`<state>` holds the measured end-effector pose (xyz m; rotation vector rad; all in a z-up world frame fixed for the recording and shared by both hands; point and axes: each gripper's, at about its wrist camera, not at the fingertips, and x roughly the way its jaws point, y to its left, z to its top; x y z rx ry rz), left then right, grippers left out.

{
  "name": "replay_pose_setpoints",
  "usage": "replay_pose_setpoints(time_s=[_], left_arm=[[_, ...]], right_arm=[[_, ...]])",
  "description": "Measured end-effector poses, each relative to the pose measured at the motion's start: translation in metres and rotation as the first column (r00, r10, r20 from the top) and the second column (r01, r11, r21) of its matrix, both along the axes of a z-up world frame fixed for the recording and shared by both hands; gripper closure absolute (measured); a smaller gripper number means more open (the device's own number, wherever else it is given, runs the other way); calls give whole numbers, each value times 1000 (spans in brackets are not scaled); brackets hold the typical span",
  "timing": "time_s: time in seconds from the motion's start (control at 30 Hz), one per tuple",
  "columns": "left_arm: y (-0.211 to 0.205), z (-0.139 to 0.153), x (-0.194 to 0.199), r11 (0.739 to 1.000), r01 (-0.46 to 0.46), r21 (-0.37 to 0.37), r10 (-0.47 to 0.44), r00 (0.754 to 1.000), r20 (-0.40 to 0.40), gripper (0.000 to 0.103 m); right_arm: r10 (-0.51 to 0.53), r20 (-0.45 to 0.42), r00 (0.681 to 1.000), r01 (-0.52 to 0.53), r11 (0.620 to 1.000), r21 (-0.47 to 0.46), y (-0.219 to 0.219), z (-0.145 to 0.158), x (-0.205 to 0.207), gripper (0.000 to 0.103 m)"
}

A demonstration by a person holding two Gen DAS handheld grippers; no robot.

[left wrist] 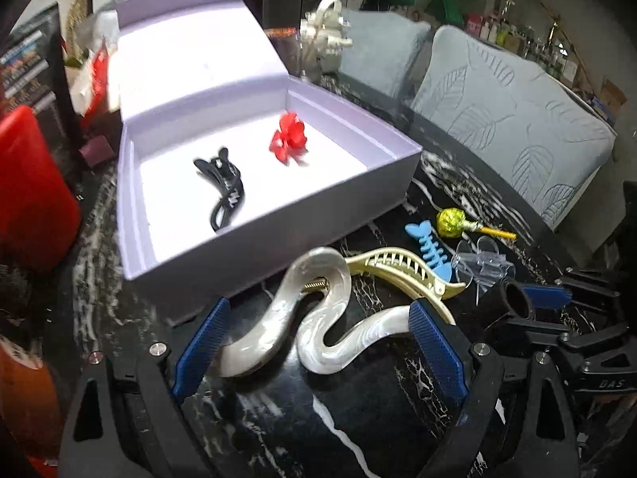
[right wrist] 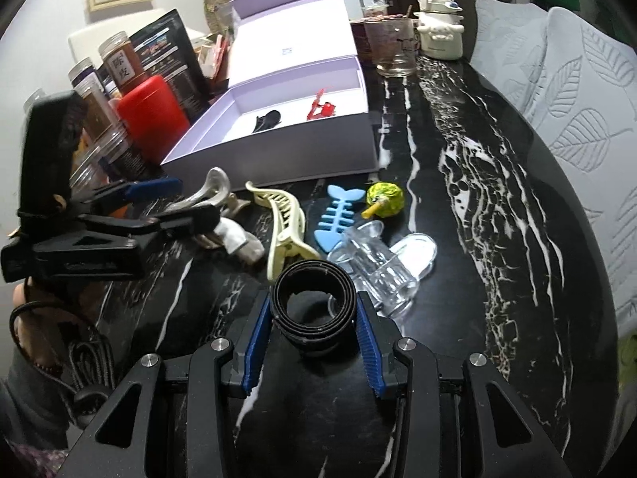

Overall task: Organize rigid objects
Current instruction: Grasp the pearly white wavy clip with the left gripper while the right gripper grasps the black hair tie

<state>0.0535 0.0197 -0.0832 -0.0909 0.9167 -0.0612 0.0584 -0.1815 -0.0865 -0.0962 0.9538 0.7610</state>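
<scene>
Two pairs of tongs were held over a black marbled worktop (right wrist: 477, 207). The left tongs (left wrist: 318, 338) stood spread wide around a wavy pearl-white hair clip (left wrist: 302, 318); its pads flanked the clip, and whether they pressed on it could not be told. The right tongs (right wrist: 312, 330) were clenched on a coiled black band (right wrist: 312, 302), gripped at both sides.

Ahead of the left tongs lay an open lilac box (left wrist: 131, 207), already holding a black clip (left wrist: 225, 187) and a red clip (left wrist: 288, 141). Between the two tongs, on the worktop, a cream claw clip (right wrist: 284, 227) was seen, with a blue fishbone clip (right wrist: 334, 219), a yellow-green ball on a stick (right wrist: 384, 197) and a clear plastic clip (right wrist: 382, 267) ahead of the right tongs.

The step in hand appeared to be the gathering of loose items into the box. Next, the band would likely need to be carried forward and to the left, over the box wall, and let go inside. The left tongs would first need to close on the white clip.
</scene>
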Motion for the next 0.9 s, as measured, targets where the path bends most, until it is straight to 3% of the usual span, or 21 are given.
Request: replay_pose_setpoints(time_s=[0.17, 0.4, 0.63, 0.77, 0.83, 0.9], left_arm=[[-7, -4, -2, 1000, 10, -7, -10, 1000, -19, 10], [-23, -9, -3, 998, 49, 37, -48, 999, -20, 10], [-25, -22, 10, 998, 31, 58, -26, 996, -82, 10], [-27, -25, 13, 997, 9, 79, -4, 998, -69, 10], [-27, -25, 13, 997, -6, 79, 10, 998, -55, 13], [-27, -23, 12, 997, -20, 80, 24, 999, -39, 29]], right_arm=[[-9, -13, 1000, 9, 1000, 9, -6, -3, 5, 62], [-12, -8, 1000, 12, 1000, 7, -11, -3, 7, 62], [15, -3, 1000, -15, 1000, -5, -8, -3, 3, 62], [18, -1, 1000, -18, 1000, -12, -7, -3, 0, 62], [23, 3, 1000, -23, 1000, -16, -7, -3, -1, 62], [27, 5, 1000, -27, 999, -20, -6, -4, -3, 62]])
